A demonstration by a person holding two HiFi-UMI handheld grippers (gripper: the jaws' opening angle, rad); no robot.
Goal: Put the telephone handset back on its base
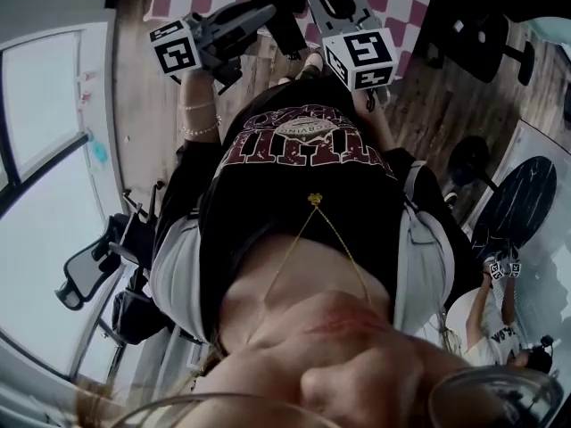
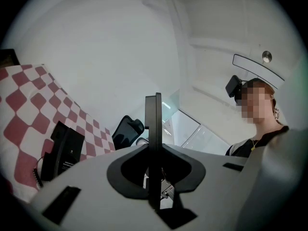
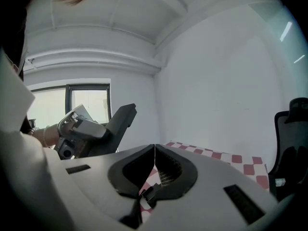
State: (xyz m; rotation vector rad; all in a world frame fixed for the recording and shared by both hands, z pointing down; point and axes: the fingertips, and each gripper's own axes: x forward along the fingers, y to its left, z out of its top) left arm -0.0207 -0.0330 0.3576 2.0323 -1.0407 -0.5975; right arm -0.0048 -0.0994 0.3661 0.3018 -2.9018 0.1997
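Checked red-and-white cloth (image 2: pixel 29 105) bore a boxy black telephone (image 2: pixel 62 150) with coiled cord (image 2: pixel 36 174), while left gripper (image 2: pixel 154 101) and right gripper (image 3: pixel 154 147) held their jaws pressed together, empty.

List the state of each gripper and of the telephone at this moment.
Left gripper: jaws together, nothing between them.
Right gripper: jaws together, nothing between them.
Telephone: resting on the checkered cloth; whether its handset is seated cannot be told.
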